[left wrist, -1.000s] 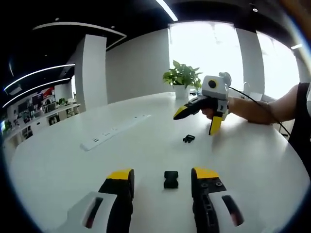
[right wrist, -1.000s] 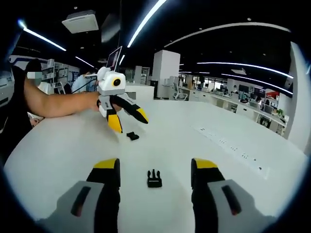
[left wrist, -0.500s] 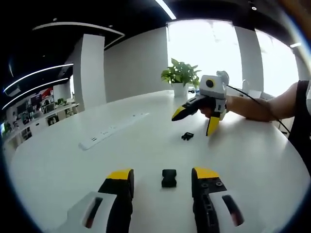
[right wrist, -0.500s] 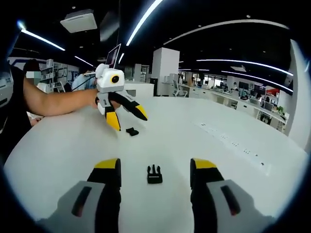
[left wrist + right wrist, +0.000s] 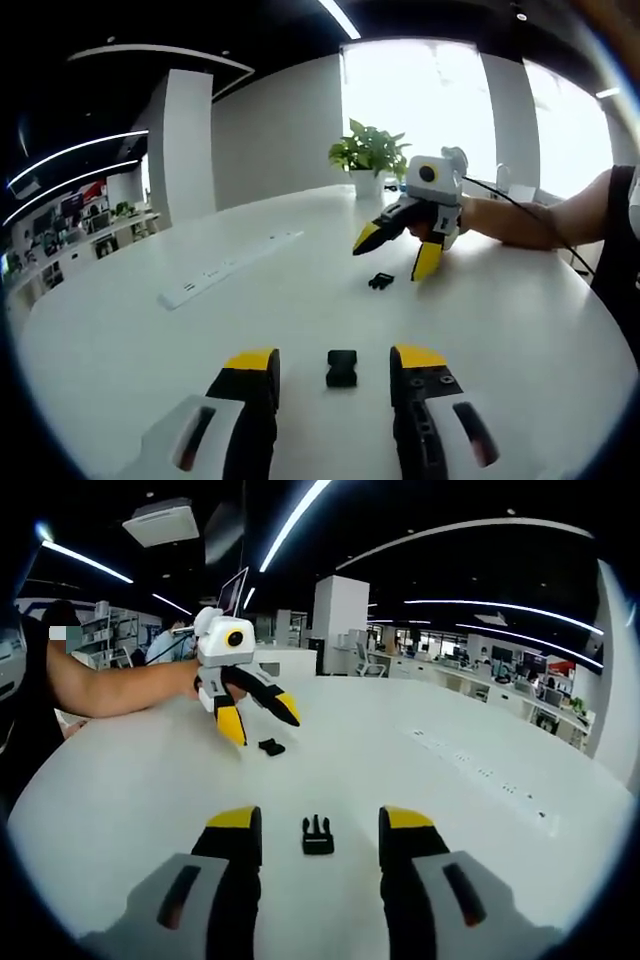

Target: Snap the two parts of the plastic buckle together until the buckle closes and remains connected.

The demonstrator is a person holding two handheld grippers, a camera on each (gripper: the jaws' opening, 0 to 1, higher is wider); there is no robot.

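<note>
Left gripper view: left gripper (image 5: 335, 362) jaws apart, straddling socket half (image 5: 341, 367) lying loose on white table (image 5: 150, 360); centre it, close squarely on flat sides, mouth left clear.

Right gripper view: right gripper (image 5: 319, 822) jaws apart around pronged half (image 5: 317, 835), not gripped; grip base, leave prongs free.

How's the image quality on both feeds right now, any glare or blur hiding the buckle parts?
Left gripper view: the bright window behind the potted plant is blown out, yet the socket half between the jaws stays sharp against the white table. Right gripper view: even ceiling light, the pronged half clear. Fisheye bends the table edge in both.
</note>
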